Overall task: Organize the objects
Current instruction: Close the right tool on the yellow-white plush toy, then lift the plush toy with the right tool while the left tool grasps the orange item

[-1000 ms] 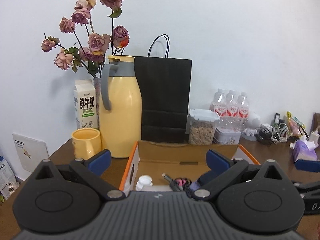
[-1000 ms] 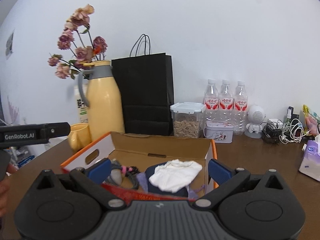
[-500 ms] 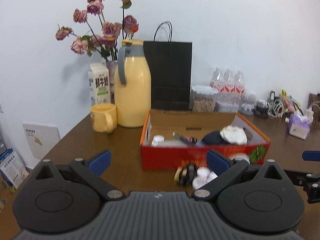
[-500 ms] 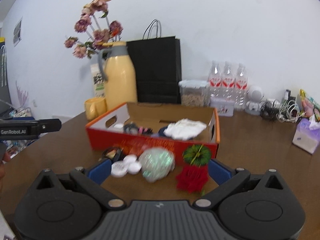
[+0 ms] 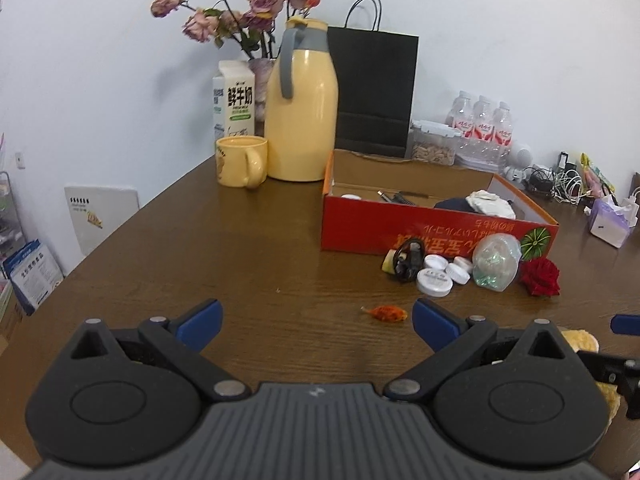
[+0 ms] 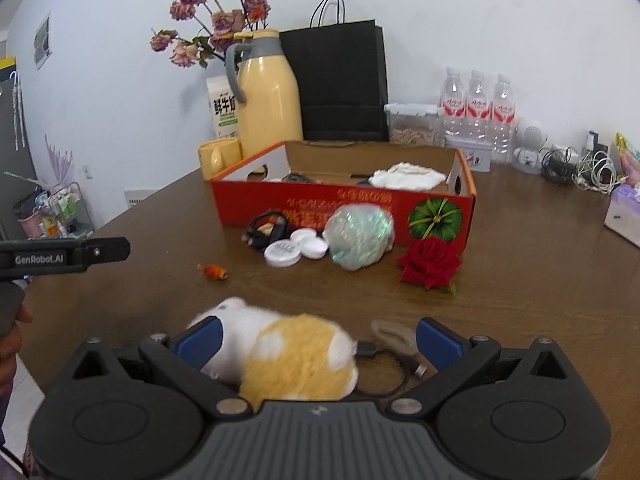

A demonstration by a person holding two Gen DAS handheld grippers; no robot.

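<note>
A red cardboard box (image 5: 432,232) (image 6: 320,208) holds a white cloth (image 6: 406,176) and small items. In front of it lie white lids (image 5: 434,280) (image 6: 282,255), a clear plastic ball (image 6: 358,240), a red rose (image 6: 430,264), a black strap bundle (image 6: 266,230) and a small orange fish toy (image 5: 386,314) (image 6: 214,271). My left gripper (image 5: 316,326) is open over bare table, the fish toy just ahead of its right finger. My right gripper (image 6: 318,338) is open, with a yellow-and-white plush toy (image 6: 296,360) lying between its fingers beside a black cable (image 6: 394,364).
A yellow jug (image 5: 302,116), yellow mug (image 5: 240,162), milk carton (image 5: 236,100), dried roses, a black paper bag (image 5: 374,92), water bottles (image 6: 478,108) and a snack jar stand at the back. Cables and a tissue pack (image 5: 608,220) lie at far right. Table edge runs along the left.
Both grippers have pulled back from the box toward the near table edge. The fish toy, plush toy and cable have come into view close to the fingers.
</note>
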